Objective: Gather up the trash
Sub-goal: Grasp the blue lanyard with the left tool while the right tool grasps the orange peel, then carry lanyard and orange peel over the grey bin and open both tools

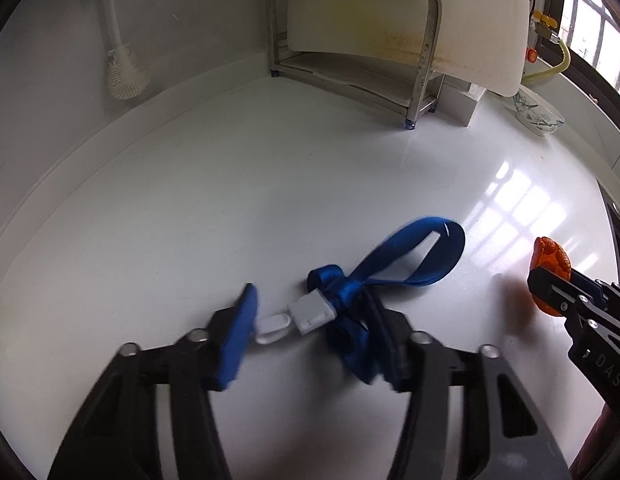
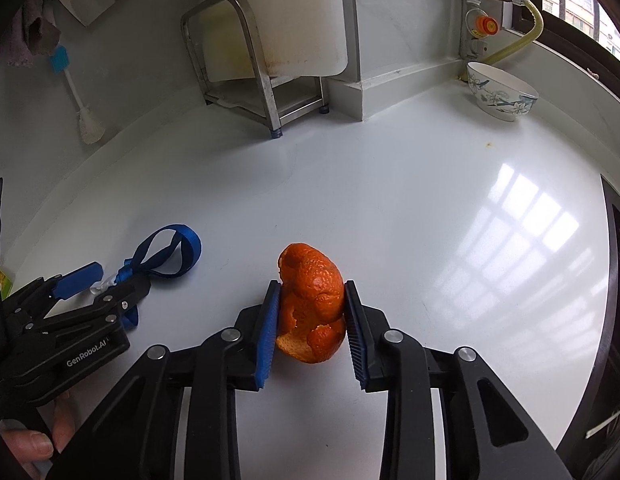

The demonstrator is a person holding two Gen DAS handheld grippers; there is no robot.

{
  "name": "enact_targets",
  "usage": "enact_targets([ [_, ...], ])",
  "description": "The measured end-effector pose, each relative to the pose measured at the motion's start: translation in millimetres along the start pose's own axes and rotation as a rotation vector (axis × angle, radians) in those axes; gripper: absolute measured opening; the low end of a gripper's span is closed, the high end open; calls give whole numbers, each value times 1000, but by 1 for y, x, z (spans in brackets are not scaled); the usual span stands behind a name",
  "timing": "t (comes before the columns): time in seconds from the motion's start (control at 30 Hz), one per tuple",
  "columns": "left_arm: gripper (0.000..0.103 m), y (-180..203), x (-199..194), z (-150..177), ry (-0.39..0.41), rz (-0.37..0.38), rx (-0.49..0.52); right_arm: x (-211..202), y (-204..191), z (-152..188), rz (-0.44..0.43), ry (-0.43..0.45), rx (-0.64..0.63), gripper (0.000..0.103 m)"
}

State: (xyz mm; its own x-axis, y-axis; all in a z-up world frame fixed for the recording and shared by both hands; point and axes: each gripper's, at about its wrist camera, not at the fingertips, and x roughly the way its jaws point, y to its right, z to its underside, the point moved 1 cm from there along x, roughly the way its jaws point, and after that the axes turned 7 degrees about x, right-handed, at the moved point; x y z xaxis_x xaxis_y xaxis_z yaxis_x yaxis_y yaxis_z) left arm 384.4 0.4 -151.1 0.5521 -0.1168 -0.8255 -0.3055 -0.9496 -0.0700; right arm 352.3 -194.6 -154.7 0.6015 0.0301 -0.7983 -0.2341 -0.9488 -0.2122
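Fingers of the right gripper pinch an orange peel from both sides at the lower centre of the right wrist view. Those of the left gripper are spread around a blue lanyard and its white clip, low in the left wrist view, not gripping it; the strap drapes against the right-hand finger.

Both lie on a glossy white bench, which fills most of each frame and mirrors window panes at the right. White wall panels rise behind it. A white cutting board leans in a steel rack at upper centre. A floral bowl sits at upper right, near a yellow hose. A blue-handled brush hangs on the wall at upper left.
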Motion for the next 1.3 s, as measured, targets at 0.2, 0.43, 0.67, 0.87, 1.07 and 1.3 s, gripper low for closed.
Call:
enact_targets([
  [0.2, 24, -1, -8, 6, -16, 42, -30, -13, -2, 7, -10, 1, 5, 30],
  [0.43, 20, 3, -24, 18, -35, 56, -29, -37, 0, 18, -20, 5, 26, 30],
  [0.67, 20, 5, -47, 31, -34, 68, -22, -65, 1, 35, -17, 9, 36, 30],
  [0.87, 20, 9, -70, 41, -26, 72, -2, -92, 2, 51, -14, 13, 55, 30],
  [1.07, 20, 18, -97, 52, -11, 75, 17, -122, 5, 69, -21, 25, 65, 30],
  [1.3, 20, 33, -135, 68, 21, 73, 12, -154, 12, 89, -36, 45, 48, 30],
])
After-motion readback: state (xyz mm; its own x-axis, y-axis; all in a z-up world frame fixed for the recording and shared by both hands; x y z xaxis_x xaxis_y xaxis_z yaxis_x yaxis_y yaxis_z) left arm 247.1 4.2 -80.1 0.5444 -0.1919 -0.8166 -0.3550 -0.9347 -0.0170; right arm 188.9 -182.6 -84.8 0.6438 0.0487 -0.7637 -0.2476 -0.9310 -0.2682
